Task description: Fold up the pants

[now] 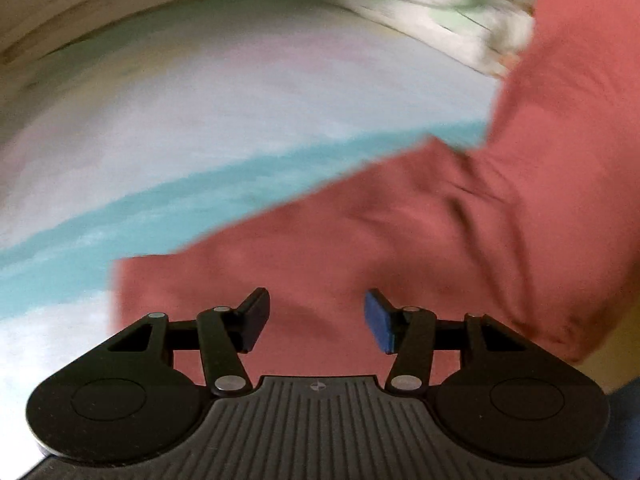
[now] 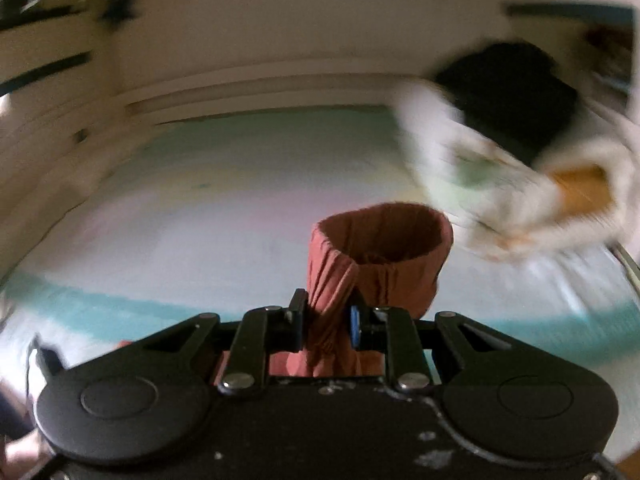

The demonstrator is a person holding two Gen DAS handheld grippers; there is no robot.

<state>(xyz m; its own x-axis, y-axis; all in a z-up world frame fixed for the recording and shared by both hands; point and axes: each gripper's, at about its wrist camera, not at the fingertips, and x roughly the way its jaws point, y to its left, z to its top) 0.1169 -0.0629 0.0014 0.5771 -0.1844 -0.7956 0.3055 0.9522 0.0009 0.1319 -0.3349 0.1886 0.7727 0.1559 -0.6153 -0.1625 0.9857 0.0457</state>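
Right now the right gripper (image 2: 329, 320) is pinching a gathered bunch of the red pants' (image 2: 372, 256) elastic waistband, whose opening is gaping just ahead of its fingertips. The left gripper (image 1: 316, 320) is hovering with jaws apart and empty above a pant leg lying on the striped bedsheet (image 1: 200, 128). The thin bite on bunched fabric could be slipping loose, judging by the blur.

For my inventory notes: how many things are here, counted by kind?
Red pants: 1
Grippers: 2, left gripper open, right gripper shut on the pants
Striped bed sheet: 1
Pile of other laundry: 1
Total: 5
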